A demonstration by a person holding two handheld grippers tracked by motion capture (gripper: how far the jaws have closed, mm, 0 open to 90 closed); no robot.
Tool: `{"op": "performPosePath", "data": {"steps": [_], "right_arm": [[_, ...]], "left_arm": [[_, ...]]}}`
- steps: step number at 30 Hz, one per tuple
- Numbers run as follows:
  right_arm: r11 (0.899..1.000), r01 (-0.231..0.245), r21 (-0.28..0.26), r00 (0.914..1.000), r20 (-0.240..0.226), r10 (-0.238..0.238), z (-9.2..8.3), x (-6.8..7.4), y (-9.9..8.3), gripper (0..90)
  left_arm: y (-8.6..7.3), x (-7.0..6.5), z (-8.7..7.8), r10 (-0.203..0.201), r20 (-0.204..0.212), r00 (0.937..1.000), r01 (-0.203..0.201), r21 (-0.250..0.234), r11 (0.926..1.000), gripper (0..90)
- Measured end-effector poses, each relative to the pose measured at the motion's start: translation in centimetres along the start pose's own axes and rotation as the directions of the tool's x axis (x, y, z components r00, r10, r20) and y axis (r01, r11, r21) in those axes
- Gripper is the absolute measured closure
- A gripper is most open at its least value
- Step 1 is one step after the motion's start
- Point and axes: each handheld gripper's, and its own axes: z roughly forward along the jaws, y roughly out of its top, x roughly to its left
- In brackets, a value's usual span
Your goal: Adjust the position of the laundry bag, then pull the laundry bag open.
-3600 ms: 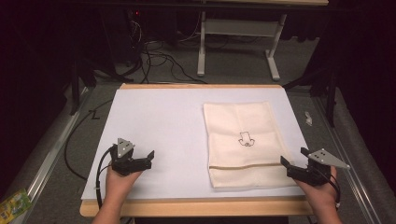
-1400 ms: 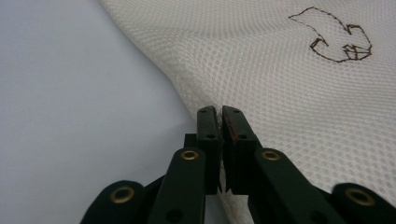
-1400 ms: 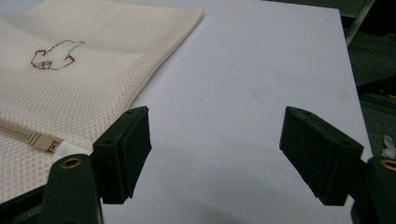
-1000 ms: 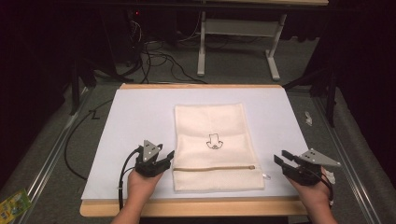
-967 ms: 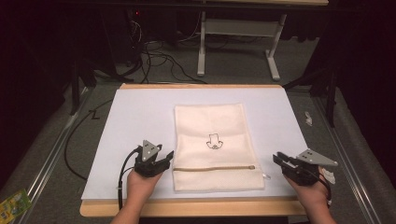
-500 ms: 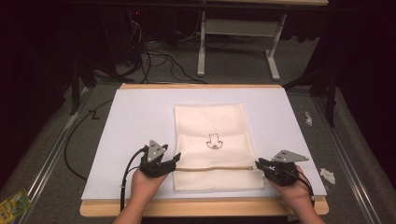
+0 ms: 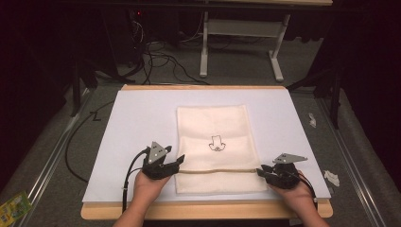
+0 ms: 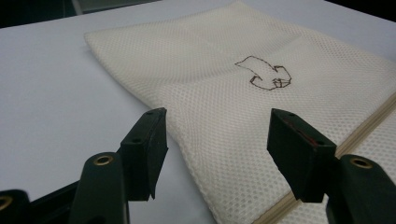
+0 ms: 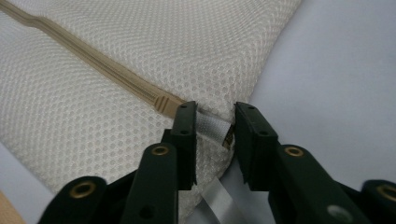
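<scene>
My left gripper [image 7: 178, 161] sits at the left edge of the cream mesh laundry bag [image 7: 215, 127], which lies flat in the middle of the white table cover [image 7: 137, 118] with its zipper [image 7: 217, 171] running across near my side. In the left gripper view its jaws stand well apart and have just been opening, one over the bare cover and the other over the mesh near the zipper line; the bag's edge passes between them unpressed. To do this well, I think I should lower that gripper and pinch the edge just beside the zipper's end, so the bag cannot slide. On the right, my right gripper [image 7: 260, 171] is at the zipper's other end. In the right gripper view its jaws stand narrow, with a small white tab [image 9: 211, 127] and the bag's corner between them; whether the pads press on it I cannot tell. I would seat the grip squarely on the pull, then draw level along the zipper.
</scene>
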Motion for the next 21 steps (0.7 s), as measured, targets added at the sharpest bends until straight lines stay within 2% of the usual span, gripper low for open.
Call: {"op": "performPosePath", "data": {"steps": [2,4,6,9,11,16,17,19,21], "right_arm": [[1.0,-0.003,0.006,0.9999,-0.015,0.003,0.0,0.0,0.0,80.7],[1.0,-0.005,0.003,0.9997,-0.025,0.005,0.0,-0.1,0.0,83.3],[1.0,0.003,0.001,0.9998,-0.022,-0.003,-0.1,0.0,0.1,84.2],[1.0,0.02,-0.008,0.9996,-0.018,-0.02,-0.4,0.1,0.2,84.5],[1.0,0.02,-0.021,0.9997,-0.016,-0.021,-0.5,0.2,0.2,84.6],[0.998,0.022,-0.055,0.9997,-0.011,-0.023,-1.1,0.3,0.5,84.5],[0.998,0.025,-0.058,0.9996,-0.011,-0.026,-1.2,0.3,0.5,84.5],[0.998,0.018,-0.063,0.9998,-0.008,-0.019,-1.4,0.3,0.5,84.4],[0.997,0.006,-0.071,0.9999,-0.011,-0.007,-1.5,0.3,0.6,84.4]], "left_arm": [[0.1,-0.2,0.2,0.017,0.002,0.9999,-0.017,0.004,0.9998,38.7],[0.2,-0.4,0.4,0.021,0.009,0.9997,-0.021,0.012,0.9997,39.0],[0.4,-0.9,0.6,0.025,0.035,0.9991,-0.026,0.035,0.9991,40.9],[0.7,-2.1,0.6,0.066,0.05,0.9966,-0.068,0.032,0.9972,41.3],[0.9,-2.7,0.8,0.067,0.064,0.9957,-0.069,0.027,0.9973,41.2],[1.3,-3.6,1.5,0.023,0.116,0.9929,-0.024,0.007,0.9997,41.2],[1.4,-3.7,1.7,-0.001,0.136,0.9907,0.0,0.002,1.0,41.3],[1.6,-3.9,2.2,-0.055,0.179,0.9824,0.057,-0.008,0.9983,42.1],[1.7,-4.5,2.7,-0.064,0.196,0.9785,0.065,0.004,0.9979,42.9]]}}
